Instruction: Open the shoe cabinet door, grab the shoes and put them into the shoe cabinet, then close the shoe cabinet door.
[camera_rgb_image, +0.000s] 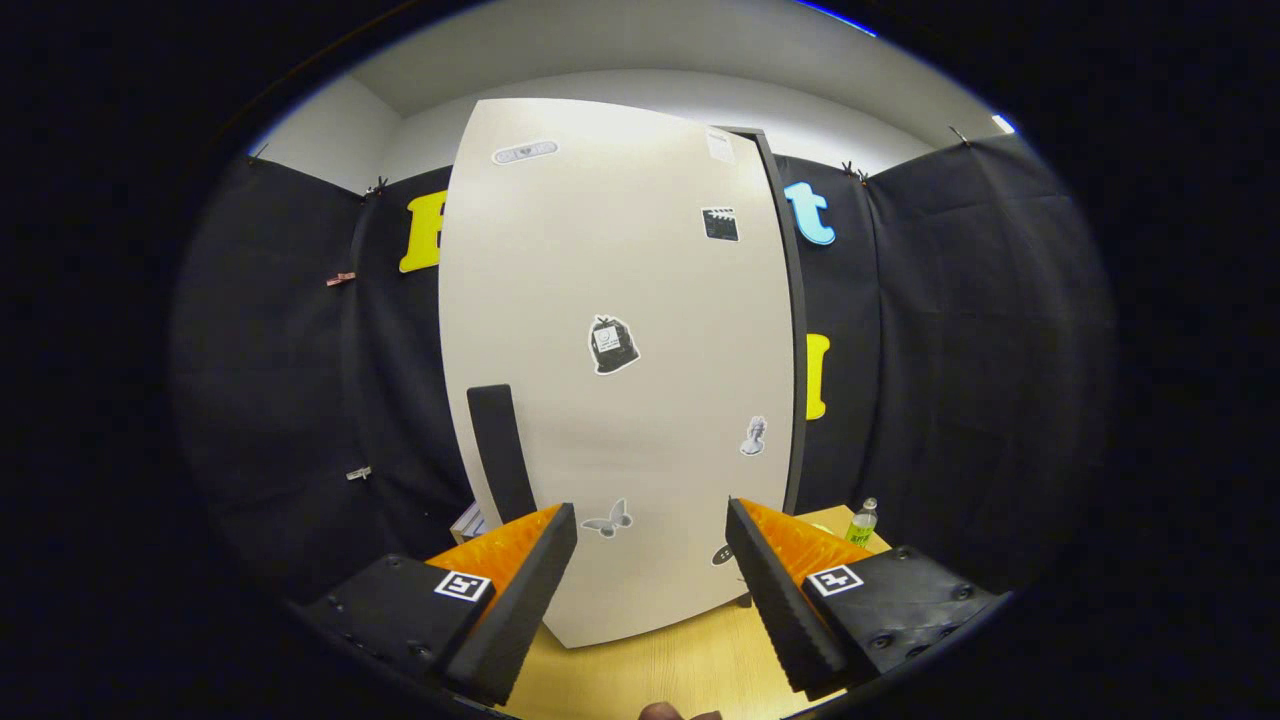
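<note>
Pale, matte panel: the cabinet door (620, 380) stands straight ahead of the gripper (650, 570), upright, its long axis running top to bottom, and it looks shut against the dark cabinet edge (795, 330) on its far side. The fingers are spread wide with nothing between them; the door's lower part shows in the gap, a little beyond the tips. A dark upright handle (500, 450) sits on the door just above and beyond the left finger, its length parallel to the door's tall edge. So the handle lies ahead and to the left of the gripper's midline, not between the fingers. No shoes can be made out. A shut door fits both a cabinet yet to be opened and one closed again with the shoes inside; I cannot tell which. A bottle (862, 522) stands on the wooden floor (650, 670) beyond the right finger, beside the cabinet.
</note>
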